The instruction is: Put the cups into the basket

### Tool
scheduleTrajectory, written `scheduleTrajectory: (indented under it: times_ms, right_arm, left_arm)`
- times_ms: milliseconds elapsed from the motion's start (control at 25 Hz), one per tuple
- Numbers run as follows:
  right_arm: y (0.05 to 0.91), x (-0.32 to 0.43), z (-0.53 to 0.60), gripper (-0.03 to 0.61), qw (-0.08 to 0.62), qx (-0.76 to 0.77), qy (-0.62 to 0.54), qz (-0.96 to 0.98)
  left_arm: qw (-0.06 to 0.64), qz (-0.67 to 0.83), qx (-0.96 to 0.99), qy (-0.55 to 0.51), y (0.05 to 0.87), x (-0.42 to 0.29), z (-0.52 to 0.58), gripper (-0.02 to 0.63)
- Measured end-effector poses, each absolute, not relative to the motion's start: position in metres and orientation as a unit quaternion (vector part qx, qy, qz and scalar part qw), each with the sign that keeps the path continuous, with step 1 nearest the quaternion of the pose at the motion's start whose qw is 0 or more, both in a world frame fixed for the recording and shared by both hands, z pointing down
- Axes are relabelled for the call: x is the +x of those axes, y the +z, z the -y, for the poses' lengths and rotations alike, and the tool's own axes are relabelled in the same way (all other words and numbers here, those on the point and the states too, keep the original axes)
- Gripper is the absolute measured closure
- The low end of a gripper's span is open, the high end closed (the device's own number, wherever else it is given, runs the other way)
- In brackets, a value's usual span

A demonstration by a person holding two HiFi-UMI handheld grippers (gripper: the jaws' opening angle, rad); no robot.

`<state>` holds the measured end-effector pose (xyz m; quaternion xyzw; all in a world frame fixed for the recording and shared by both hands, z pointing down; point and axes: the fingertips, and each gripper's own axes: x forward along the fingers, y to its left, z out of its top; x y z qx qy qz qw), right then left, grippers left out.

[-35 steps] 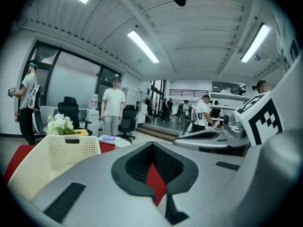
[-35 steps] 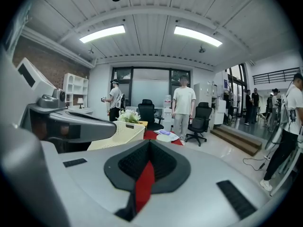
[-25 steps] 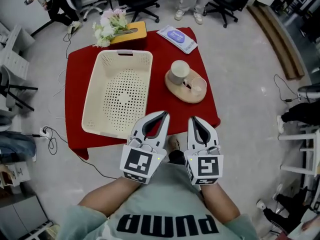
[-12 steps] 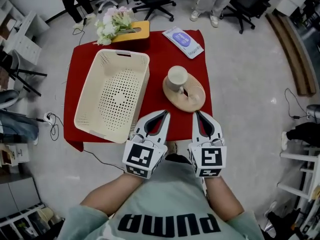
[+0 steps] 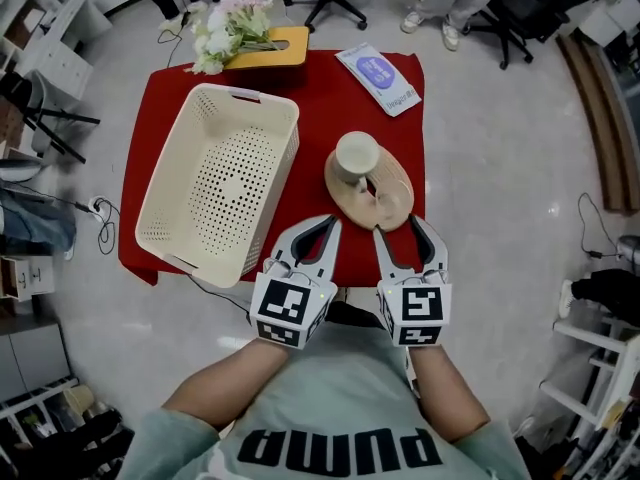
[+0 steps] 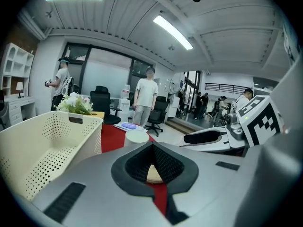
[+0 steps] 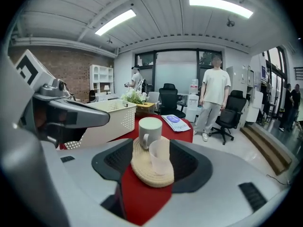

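Observed from my remote station: a red-clothed square table (image 5: 325,98) carries a cream perforated plastic basket (image 5: 172,173) on its left half. I see nothing in the basket.

Both cups stand outside the basket, to its right, on a round woven straw mat (image 5: 398,206). The white ceramic mug (image 5: 356,156) stands upright on the far part of the mat. The small translucent plastic cup (image 7: 159,157) stands upright just in front of it, on the nearer part.

The left gripper (image 5: 328,228) hangs over the table's near edge, between the basket's near corner and the mat. Its jaws are clenched tip to tip with nothing between them.

The right gripper (image 5: 398,230) is at the near rim of the mat. Its jaws are released and have just been opening. In the right gripper view the mat and both cups appear framed between them, but the pads press on nothing.

At the table's far edge I note a bunch of pale flowers (image 5: 225,30) on a wooden box (image 5: 268,50), and a flat white-and-purple wipes packet (image 5: 380,78) at the far right corner.
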<state>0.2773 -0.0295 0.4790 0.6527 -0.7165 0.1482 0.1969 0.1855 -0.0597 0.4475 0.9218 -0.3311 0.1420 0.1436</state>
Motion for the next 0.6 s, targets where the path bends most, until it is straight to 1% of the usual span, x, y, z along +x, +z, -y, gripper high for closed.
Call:
scheduleTrajectory:
  times_ms: [40, 160, 400, 600]
  right_arm:
    - [0.483, 0.280, 0.032, 0.330, 0.201, 0.652, 0.150, 0.715]
    - [0.492, 0.289, 0.041, 0.288, 0.211, 0.649, 0.153, 0.715]
    - [0.507, 0.298, 0.061, 0.241, 0.228, 0.639, 0.154, 0.718]
    - [0.516, 0.289, 0.076, 0.222, 0.231, 0.626, 0.159, 0.727]
  left_arm:
    - [0.143, 0.334, 0.921, 0.144, 0.451, 0.187, 0.062, 0.612]
    - [0.133, 0.340, 0.918, 0.155, 0.463, 0.191, 0.070, 0.612]
    - [0.138, 0.346, 0.910, 0.181, 0.486, 0.195, 0.080, 0.612]
    - [0.143, 0.349, 0.905, 0.198, 0.502, 0.192, 0.084, 0.612]
